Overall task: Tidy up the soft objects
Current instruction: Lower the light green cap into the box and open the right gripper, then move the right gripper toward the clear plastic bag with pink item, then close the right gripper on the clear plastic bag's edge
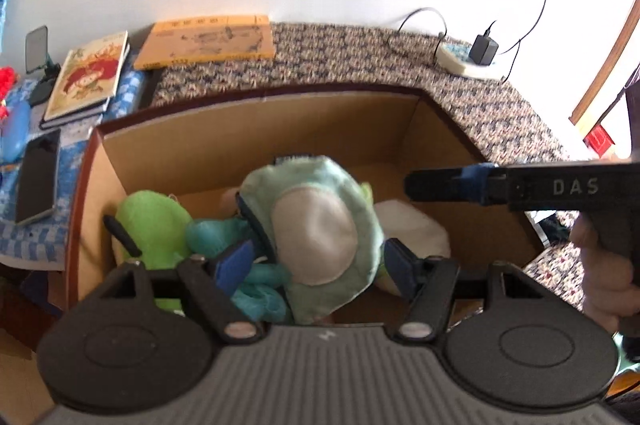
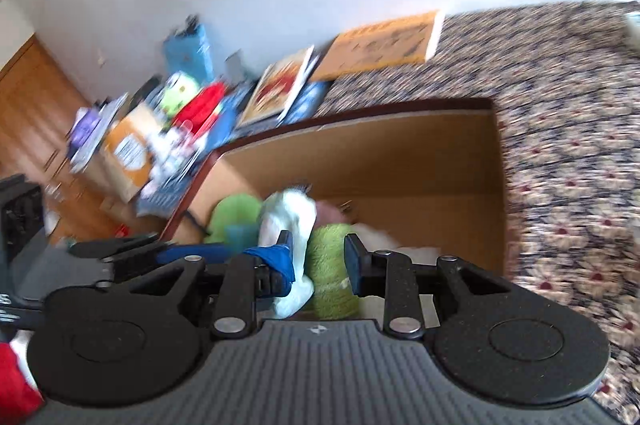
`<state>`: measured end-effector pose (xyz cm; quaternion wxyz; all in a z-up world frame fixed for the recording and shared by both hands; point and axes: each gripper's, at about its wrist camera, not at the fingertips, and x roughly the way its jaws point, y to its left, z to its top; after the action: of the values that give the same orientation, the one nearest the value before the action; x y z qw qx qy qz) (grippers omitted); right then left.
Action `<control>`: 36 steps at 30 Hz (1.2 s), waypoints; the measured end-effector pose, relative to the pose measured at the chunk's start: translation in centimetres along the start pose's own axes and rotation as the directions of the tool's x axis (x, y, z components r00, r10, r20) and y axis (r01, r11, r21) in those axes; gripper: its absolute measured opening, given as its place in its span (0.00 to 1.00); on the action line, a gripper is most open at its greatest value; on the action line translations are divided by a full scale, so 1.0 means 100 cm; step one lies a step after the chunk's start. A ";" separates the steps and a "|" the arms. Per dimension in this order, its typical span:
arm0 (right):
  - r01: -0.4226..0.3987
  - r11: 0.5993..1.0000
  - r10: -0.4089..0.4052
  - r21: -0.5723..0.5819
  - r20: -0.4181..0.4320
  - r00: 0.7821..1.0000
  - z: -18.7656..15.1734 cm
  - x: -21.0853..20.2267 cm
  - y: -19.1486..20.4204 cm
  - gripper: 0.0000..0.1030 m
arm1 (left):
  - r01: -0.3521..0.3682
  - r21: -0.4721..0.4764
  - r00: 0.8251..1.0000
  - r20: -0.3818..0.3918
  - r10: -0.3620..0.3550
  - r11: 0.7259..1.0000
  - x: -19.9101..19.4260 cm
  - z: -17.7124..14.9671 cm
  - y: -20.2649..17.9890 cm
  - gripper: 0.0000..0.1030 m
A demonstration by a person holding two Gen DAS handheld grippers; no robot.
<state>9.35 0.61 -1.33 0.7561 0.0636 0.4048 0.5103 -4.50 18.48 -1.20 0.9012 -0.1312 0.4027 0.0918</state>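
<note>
Grippers both angled down over open cardboard box [image 1: 256,129] on patterned carpet [image 1: 400,61].

Left gripper [image 1: 320,261]: jaws spread wide, pale green plush [image 1: 320,225] with cream oval patch sits between them. Whether the blue pads [image 1: 236,265] touch it, cannot tell; looks loose, not pinched.

Right gripper [image 2: 318,259]: jaws apart. In the right wrist view white-mint plush [image 2: 288,221] and fuzzy green plush [image 2: 330,265] lie in the gap, pads not pressing them; view blurred. In the left wrist view it comes in from the right, near level, over the box, fingers [image 1: 448,181] close together, person's hand [image 1: 604,265] on its grip.

Soft things all in the box: lime plush [image 1: 156,225] at the left wall, teal plush [image 1: 224,237] just beside it, pale green one mid-box on top, white plush [image 1: 416,229] to the right.

Writing: "DAS" in white on the right gripper's body. Nothing else readable.

Far left, beside the box: two books [image 1: 88,77], phone [image 1: 38,177], orange board [image 1: 208,41] by the wall. Far right: power strip [image 1: 464,61] with black adapter plugged in.
</note>
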 end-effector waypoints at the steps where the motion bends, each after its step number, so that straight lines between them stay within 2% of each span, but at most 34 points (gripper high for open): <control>1: 0.019 1.000 -0.019 0.009 0.026 0.999 -0.001 -0.004 -0.003 0.11 | -0.002 0.001 1.000 0.014 0.002 1.000 -0.004 0.001 -0.004 0.66; 7: 0.053 0.997 -0.058 0.053 0.110 0.992 -0.015 -0.039 -0.029 0.11 | 0.029 0.039 0.997 0.073 -0.032 0.999 -0.021 0.012 -0.041 0.68; 10: 0.081 0.994 -0.089 0.074 0.111 0.990 -0.022 -0.055 -0.043 0.11 | 0.055 0.078 0.995 0.081 -0.062 0.995 -0.021 0.014 -0.067 0.69; 18: 0.213 0.974 -0.221 0.072 0.118 0.968 -0.044 -0.101 -0.080 0.09 | 0.188 0.171 0.982 0.003 -0.191 0.967 -0.001 0.017 -0.147 0.72; 21: 0.278 0.957 -0.286 0.082 0.121 0.950 -0.052 -0.116 -0.095 0.08 | 0.221 0.196 0.975 -0.035 -0.218 0.955 0.013 0.014 -0.178 0.72; 24: 0.285 0.951 -0.298 0.116 0.110 0.948 -0.054 -0.130 -0.113 0.08 | 0.229 0.223 0.973 -0.061 -0.221 0.947 0.025 0.011 -0.204 0.73; 29: 0.345 0.927 -0.360 0.150 0.085 0.929 -0.056 -0.148 -0.141 0.08 | 0.195 0.263 0.981 -0.075 -0.181 0.945 0.051 0.005 -0.238 0.74; 36: 0.338 0.916 -0.353 0.215 0.034 0.935 -0.058 -0.157 -0.184 0.09 | 0.176 0.237 0.983 -0.092 -0.158 0.955 0.088 0.002 -0.259 0.74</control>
<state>16.29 -22.79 -6.01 0.8377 0.0875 0.4325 0.3217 8.47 -5.46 -3.49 0.8999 -0.0562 0.4306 -0.0397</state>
